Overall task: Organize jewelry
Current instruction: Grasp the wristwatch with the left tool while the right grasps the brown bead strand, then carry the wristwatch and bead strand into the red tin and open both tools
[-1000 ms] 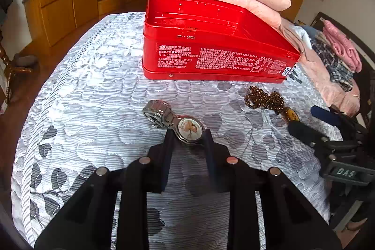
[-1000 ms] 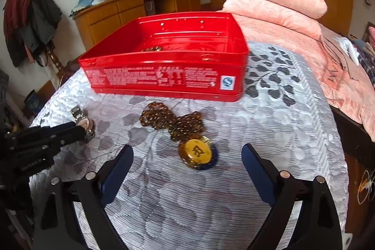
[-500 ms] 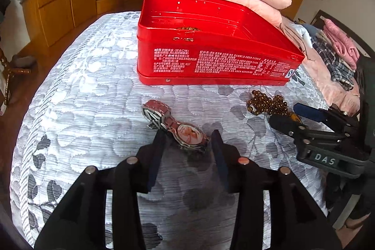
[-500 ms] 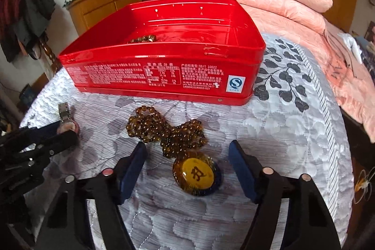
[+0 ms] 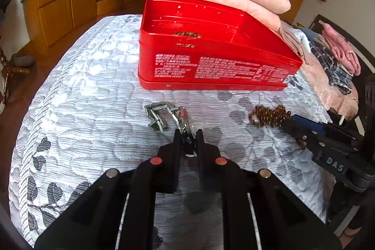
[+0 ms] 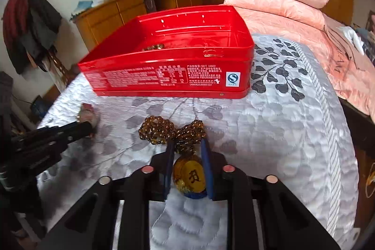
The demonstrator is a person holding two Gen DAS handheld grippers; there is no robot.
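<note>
Tools are both squeezed shut on jewelry, low on the bed (image 5: 77, 123). Nearest, the left tool (image 5: 187, 136) pinches the watch (image 5: 184, 124) by its round face, turned on edge; its metal band trails toward 11 o'clock, so its long way runs near to far, leaning left. The right tool (image 6: 187, 151) pinches the bead necklace (image 6: 172, 131) by its yellow pendant (image 6: 191, 176), beads bunched toward 12 o'clock. Farther, at 12 o'clock, sits the open red tin (image 6: 168, 76) with some beads already inside. I think the job is partly done: both pieces still need lifting into the tin.
</note>
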